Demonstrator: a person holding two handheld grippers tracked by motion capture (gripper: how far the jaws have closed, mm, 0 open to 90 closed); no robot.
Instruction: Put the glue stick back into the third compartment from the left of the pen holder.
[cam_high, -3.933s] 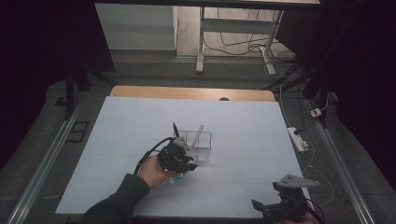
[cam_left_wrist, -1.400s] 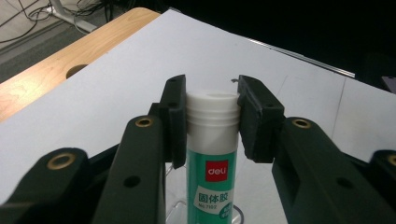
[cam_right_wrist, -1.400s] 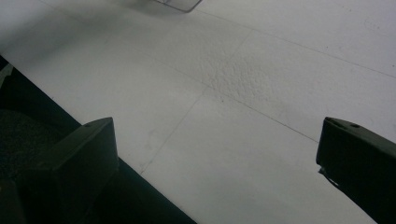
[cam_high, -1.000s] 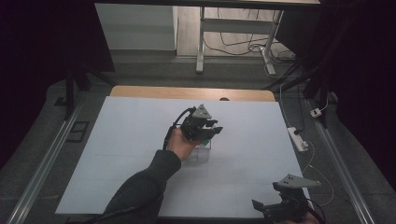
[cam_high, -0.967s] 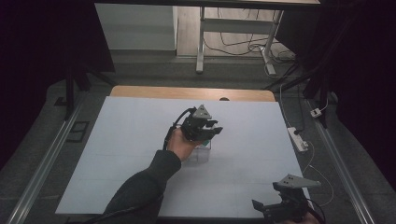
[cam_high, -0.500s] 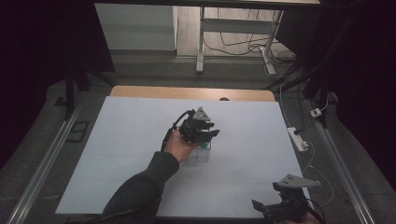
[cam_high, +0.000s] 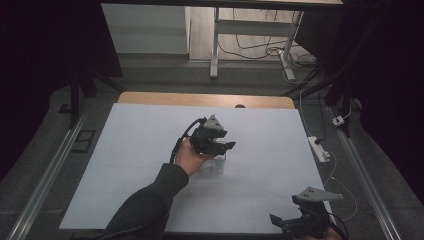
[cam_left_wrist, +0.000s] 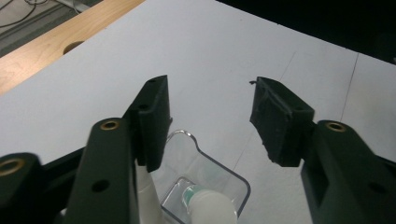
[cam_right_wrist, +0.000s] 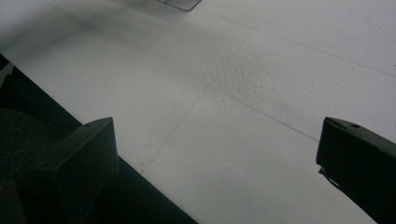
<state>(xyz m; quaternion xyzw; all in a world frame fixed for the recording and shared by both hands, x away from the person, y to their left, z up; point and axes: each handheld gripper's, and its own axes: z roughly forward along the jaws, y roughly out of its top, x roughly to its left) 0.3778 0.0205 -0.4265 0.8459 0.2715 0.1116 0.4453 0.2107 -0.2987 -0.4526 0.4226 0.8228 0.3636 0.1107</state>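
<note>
Clear holder (cam_high: 216, 162) sits mid-table under my left gripper (cam_high: 220, 146); its jaws just opened, nothing between them; left gripper view: holder (cam_left_wrist: 219, 186) below the jaws, tube inside; thin, slick, light, so I'd pinch the rim; right gripper view: jaws wide apart, empty.

The left tongs (cam_left_wrist: 210, 123) have just been opening (nothing between them) above the clear container (cam_left_wrist: 205, 186).

left claw (cam_left_wrist: 210, 121) jaws just opening, right claw (cam_right_wrist: 215, 154) spread wide
</note>
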